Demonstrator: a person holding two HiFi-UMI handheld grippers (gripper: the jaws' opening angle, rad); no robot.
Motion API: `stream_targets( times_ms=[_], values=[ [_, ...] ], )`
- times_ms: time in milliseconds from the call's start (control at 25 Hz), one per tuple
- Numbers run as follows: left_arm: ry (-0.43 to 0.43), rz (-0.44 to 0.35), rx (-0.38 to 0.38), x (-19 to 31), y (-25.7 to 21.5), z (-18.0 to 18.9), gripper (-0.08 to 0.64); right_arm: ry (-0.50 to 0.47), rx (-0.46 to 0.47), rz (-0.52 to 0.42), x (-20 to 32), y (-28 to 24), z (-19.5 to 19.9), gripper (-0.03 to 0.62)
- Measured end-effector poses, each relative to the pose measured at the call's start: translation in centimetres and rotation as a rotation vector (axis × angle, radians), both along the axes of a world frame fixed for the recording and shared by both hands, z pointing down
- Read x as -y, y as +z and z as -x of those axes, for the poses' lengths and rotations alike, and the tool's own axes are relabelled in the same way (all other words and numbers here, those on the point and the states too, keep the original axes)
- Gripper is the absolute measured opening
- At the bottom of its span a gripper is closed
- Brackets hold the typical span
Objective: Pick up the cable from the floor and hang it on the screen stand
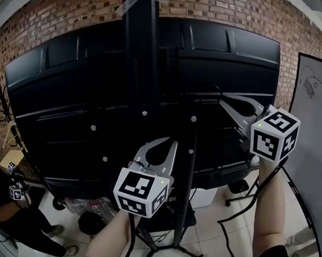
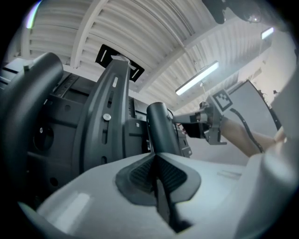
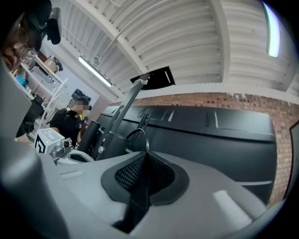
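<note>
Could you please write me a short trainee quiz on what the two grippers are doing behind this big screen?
1. True or false: the right gripper has its jaws shut on the thin black cable.
2. What kind of wall stands behind the screen? A) brick B) glass C) tiled
3. Fill in: the left gripper has its jaws ____ (together / apart).

Key: 1 true; 2 A; 3 together.

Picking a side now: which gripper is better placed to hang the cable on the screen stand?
Right: right gripper is shut on the cable, high by the screen stand; left gripper is shut, empty, lower.
</note>
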State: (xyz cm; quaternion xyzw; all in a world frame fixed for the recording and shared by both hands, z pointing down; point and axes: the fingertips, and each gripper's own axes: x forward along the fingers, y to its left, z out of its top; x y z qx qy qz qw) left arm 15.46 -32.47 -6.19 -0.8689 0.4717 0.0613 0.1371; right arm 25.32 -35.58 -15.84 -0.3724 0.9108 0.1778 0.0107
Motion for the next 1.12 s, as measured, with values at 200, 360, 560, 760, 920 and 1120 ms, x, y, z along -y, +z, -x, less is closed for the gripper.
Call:
stream_targets(
  times_ms=[200,360,560,760,920,1120],
  values=[
    [-0.002,-0.018,-0.003,0.2,0.1,0.1,0.005,-0.003,0.004,0.051,0.6,3.5,-0.6,0.017],
    [0.004,-0.031,-0.003,0.3,0.0,0.5,0.005,-0.005,0.025,0.072,0.7,5.8,-0.1,0.017],
    [0.002,-0.057,-0.013,-0.2,-0.4,0.8,0.005,-0.053,0.082,0.13,0.6,8.2,0.6,0.015],
    [-0.013,-0.076,-0.013,-0.9,-0.6,1.1,0.005,-0.074,0.133,0.163,0.0,9.8,1.2,0.017],
    [-0.022,-0.083,-0.011,-1.5,-0.2,1.6,0.005,-0.087,0.184,0.173,-0.4,10.6,1.4,0.017],
    [-0.063,-0.104,-0.004,-2.3,0.3,2.7,0.005,-0.073,0.211,0.135,-1.2,11.1,1.3,0.018]
  ],
)
